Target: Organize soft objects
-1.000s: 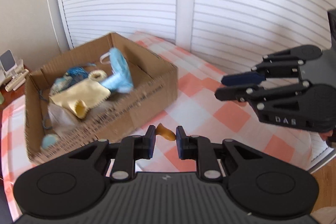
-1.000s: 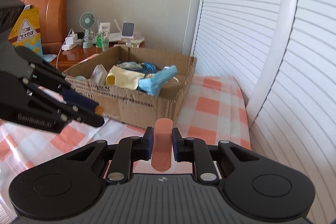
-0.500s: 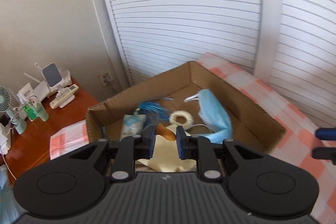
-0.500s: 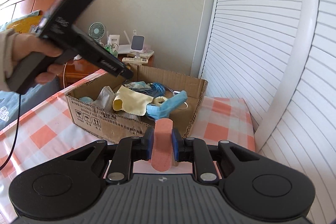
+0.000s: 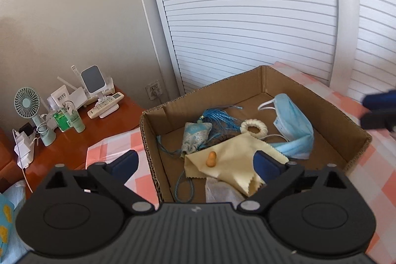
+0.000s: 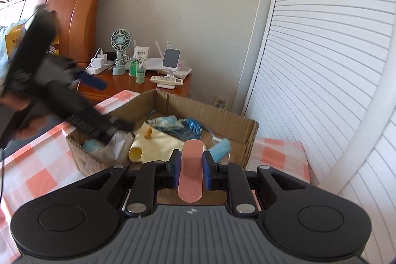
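A cardboard box [image 5: 272, 79] [image 6: 227, 115] on the checked cloth holds a yellow cloth [image 5: 235, 152], a blue face mask [image 5: 292, 123], a white ring [image 5: 254, 128], a blue tassel [image 5: 217, 115] and a patterned pouch [image 5: 195, 137]. A small orange earplug [image 5: 211, 159] [image 6: 148, 132] lies on the yellow cloth. My left gripper [image 5: 196, 163] is open and empty above the box's near edge; it shows blurred in the right wrist view [image 6: 99, 105]. My right gripper [image 6: 190, 167] is shut on a pink strip [image 6: 191, 172] near the box's front edge.
A wooden bedside table [image 5: 74, 140] left of the box carries a small fan [image 5: 27, 103], bottles, a phone stand and a remote. White slatted doors [image 5: 247, 16] stand behind the box. A wooden headboard [image 6: 74, 4] is at the far left.
My left gripper has opened and let go of the orange earplug, which now lies on the yellow cloth in the box. My right gripper, still holding the pink strip, has moved closer to the box.
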`<state>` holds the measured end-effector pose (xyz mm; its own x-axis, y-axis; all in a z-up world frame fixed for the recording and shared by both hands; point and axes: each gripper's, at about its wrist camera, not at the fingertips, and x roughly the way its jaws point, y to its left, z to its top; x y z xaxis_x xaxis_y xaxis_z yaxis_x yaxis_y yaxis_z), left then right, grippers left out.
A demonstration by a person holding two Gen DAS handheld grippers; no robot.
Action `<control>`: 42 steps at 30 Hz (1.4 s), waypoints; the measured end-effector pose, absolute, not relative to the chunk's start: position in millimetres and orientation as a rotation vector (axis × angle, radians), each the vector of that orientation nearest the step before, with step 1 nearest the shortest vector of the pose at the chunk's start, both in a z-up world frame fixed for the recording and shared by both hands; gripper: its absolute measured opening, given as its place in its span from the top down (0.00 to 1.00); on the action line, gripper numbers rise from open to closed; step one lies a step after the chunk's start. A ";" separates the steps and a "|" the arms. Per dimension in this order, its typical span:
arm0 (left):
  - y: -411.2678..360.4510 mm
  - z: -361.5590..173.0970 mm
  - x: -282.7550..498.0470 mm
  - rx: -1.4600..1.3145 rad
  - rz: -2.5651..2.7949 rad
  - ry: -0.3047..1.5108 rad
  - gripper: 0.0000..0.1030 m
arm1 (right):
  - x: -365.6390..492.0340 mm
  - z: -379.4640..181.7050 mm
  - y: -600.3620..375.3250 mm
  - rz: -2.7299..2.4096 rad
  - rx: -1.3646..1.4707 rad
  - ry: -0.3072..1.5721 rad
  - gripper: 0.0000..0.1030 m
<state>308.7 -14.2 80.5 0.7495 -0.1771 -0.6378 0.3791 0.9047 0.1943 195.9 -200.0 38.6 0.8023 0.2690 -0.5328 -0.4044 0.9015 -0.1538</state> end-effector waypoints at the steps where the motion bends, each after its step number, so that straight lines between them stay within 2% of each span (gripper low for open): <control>1: -11.9 82.7 299.7 0.322 -0.313 0.652 0.02 | 204.8 40.3 -197.2 0.367 -0.268 0.528 0.79; 8: 2.3 90.7 253.6 0.266 -0.324 0.635 0.00 | 275.4 38.2 -172.9 0.352 -0.243 0.578 0.77; 9: 3.6 90.6 248.5 0.260 -0.314 0.632 0.01 | 281.6 35.8 -170.6 0.346 -0.237 0.593 0.70; 10: 5.1 90.8 244.5 0.253 -0.311 0.633 0.01 | 285.8 32.2 -167.9 0.345 -0.238 0.615 0.54; 13: 8.3 93.0 234.6 0.229 -0.314 0.641 0.01 | 281.1 27.3 -162.4 0.342 -0.234 0.625 0.24; 16: 10.4 96.0 230.3 0.203 -0.307 0.654 0.01 | 266.2 29.7 -157.4 0.342 -0.244 0.619 0.10; 18: 10.7 99.3 226.6 0.192 -0.295 0.651 0.01 | 255.8 33.4 -154.5 0.318 -0.254 0.620 0.06; 21: 10.2 105.1 220.0 0.173 -0.279 0.643 0.01 | 238.5 41.7 -154.4 0.271 -0.236 0.636 0.00; 33: 6.3 125.5 181.0 0.113 -0.102 0.697 0.01 | 153.3 47.2 -179.3 -0.017 -0.089 0.718 0.00; 42: 1.7 127.9 162.8 0.116 -0.030 0.722 0.01 | 102.6 52.5 -177.9 -0.054 -0.021 0.700 0.00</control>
